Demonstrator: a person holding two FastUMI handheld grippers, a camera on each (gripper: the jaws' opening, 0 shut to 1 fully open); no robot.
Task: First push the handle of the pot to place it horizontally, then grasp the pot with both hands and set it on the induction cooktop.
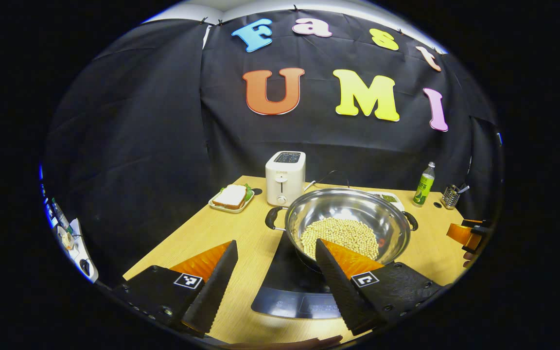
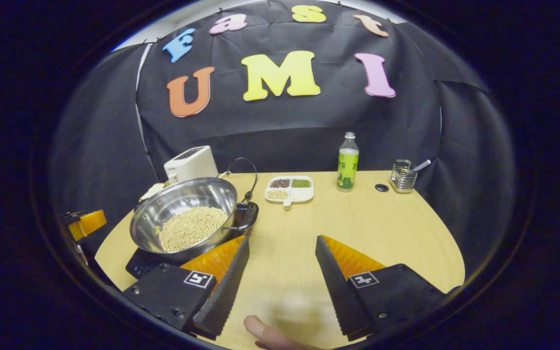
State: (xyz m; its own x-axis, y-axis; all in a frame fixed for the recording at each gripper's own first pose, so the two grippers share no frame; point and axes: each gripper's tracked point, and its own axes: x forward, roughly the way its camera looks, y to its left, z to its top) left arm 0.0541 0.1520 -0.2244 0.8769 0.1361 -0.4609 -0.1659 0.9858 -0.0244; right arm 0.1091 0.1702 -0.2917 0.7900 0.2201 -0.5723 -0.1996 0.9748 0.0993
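Observation:
A shiny steel pot holding pale beans sits on the black induction cooktop; its two dark handles point left and right. My left gripper is open in front of the pot, close to the table, with nothing between its fingers. In the right gripper view the pot lies to the left on the cooktop, with one handle toward me. My right gripper is open over bare table to the pot's right. The other gripper shows at the far left.
A white toaster and a sandwich plate stand behind the pot. A green bottle, a wire utensil holder and a divided dish of grains sit at the back. A fingertip shows at the bottom edge.

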